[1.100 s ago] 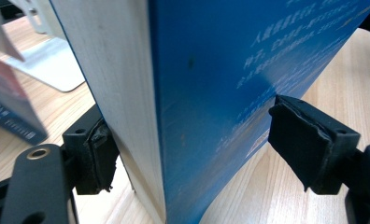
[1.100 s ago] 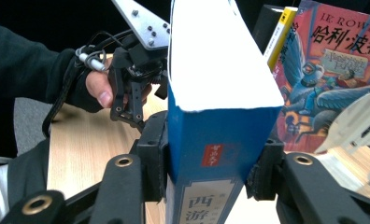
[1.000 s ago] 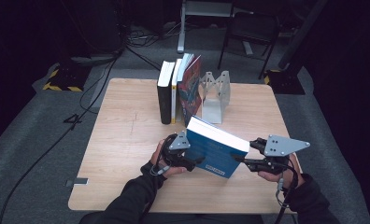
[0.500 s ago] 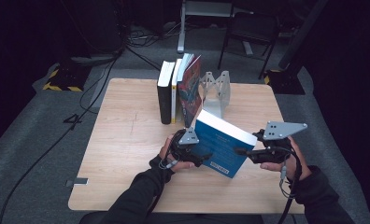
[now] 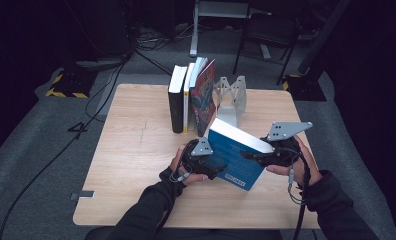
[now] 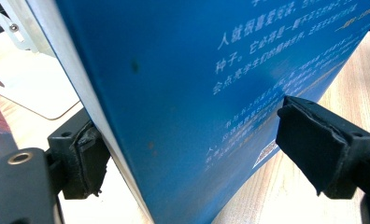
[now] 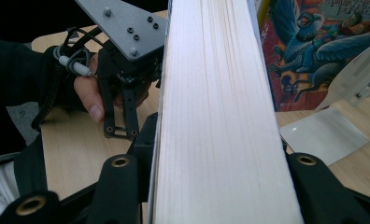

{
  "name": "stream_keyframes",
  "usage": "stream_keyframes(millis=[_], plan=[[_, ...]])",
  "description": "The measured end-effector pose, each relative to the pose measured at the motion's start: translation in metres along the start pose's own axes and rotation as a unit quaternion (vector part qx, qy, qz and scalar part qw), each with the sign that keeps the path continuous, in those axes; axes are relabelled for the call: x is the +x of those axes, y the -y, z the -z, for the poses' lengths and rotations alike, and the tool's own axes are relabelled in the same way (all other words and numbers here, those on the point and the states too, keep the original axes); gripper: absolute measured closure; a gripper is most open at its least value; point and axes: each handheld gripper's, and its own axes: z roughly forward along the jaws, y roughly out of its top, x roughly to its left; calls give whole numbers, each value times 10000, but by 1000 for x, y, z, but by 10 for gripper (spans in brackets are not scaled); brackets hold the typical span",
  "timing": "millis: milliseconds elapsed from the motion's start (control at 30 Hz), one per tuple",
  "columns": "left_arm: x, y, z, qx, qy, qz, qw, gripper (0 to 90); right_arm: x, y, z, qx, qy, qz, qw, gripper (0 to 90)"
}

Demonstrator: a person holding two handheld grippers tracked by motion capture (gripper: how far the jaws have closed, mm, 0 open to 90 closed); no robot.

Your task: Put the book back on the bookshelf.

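A thick blue book point(image 5: 233, 155) with white print hangs tilted over the wooden table point(image 5: 131, 150), carried between both grippers. My left gripper point(image 5: 217, 169) holds its lower left corner. In the left gripper view the book point(image 6: 197, 60) runs slantwise between the jaws and both pads touch it; these jaws have just opened a little wider. My right gripper point(image 5: 251, 154) grips the book from the right. In the right gripper view its jaws point(image 7: 216, 163) clamp either side of the white page block point(image 7: 216, 84); they have just been closing on it.
Behind the held book stand a black book point(image 5: 176, 102) and a colourful book point(image 5: 203, 97) that leans against its neighbours. To their right is a metal bookend point(image 5: 232, 97). Cables and a chair point(image 5: 266, 35) are on the floor beyond the table.
The right gripper has moved up and slightly left, tipping the blue book steeper with its top edge higher. The left hand has stayed nearly in place.
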Motion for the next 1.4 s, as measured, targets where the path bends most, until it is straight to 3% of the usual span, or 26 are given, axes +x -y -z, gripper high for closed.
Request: stream_keyframes(millis=[200, 267, 367, 467, 500, 533, 600, 733, 867, 1033, 1200, 1233, 1400], plan=[[-2, 3, 7, 119, -38, 93, 9999, 171, 1, 0, 1, -26, -18, -12, 10000, 592], [-3, 10, 18, 263, -160, 170, 9994, 236, 4, 0, 1, -18, -36, 37, 10000, 596], [-6, 19, 32, 466, -204, 147, 9986, 236, 6, 0, 1, -12, 10, 27, 10000, 598], [-16, 34, 49, 868, -610, -57, 9943, 237, 4, 0, 2, 15, 66, -45, 10000, 600], [-16, 34, 49, 868, -610, -57, 9943, 238, 4, 0, 2, 15, 66, -45, 10000, 600], [-21, 42, 56, 1021, -778, -143, 9916, 238, 4, 0, 2, 11, 73, -73, 9999, 600], [-27, 54, 66, 1277, -869, -210, 9878, 240, 4, 1, 3, -6, 123, -134, 9998, 600], [-30, 68, 75, 1485, -838, -145, 9852, 226, 2, 3, 6, -6, 195, -189, 9996, 600], [-36, 82, 80, 1731, -731, 77, 9821, 213, 3, 6, 11, 13, 267, -190, 9995, 600], [-42, 91, 77, 1847, -660, 180, 9804, 214, 2, 12, 20, 33, 344, -217, 9992, 600], [-40, 93, 76, 1800, -618, 234, 9815, 193, 1, 17, 28, 78, 414, -246, 9988, 600], [-38, 95, 76, 1735, -570, 283, 9828, 182, 1, 20, 32, 77, 472, -250, 9985, 599], [-33, 98, 75, 1623, -495, 429, 9846, 153, 5, 21, 32, 70, 555, -232, 9982, 596]])
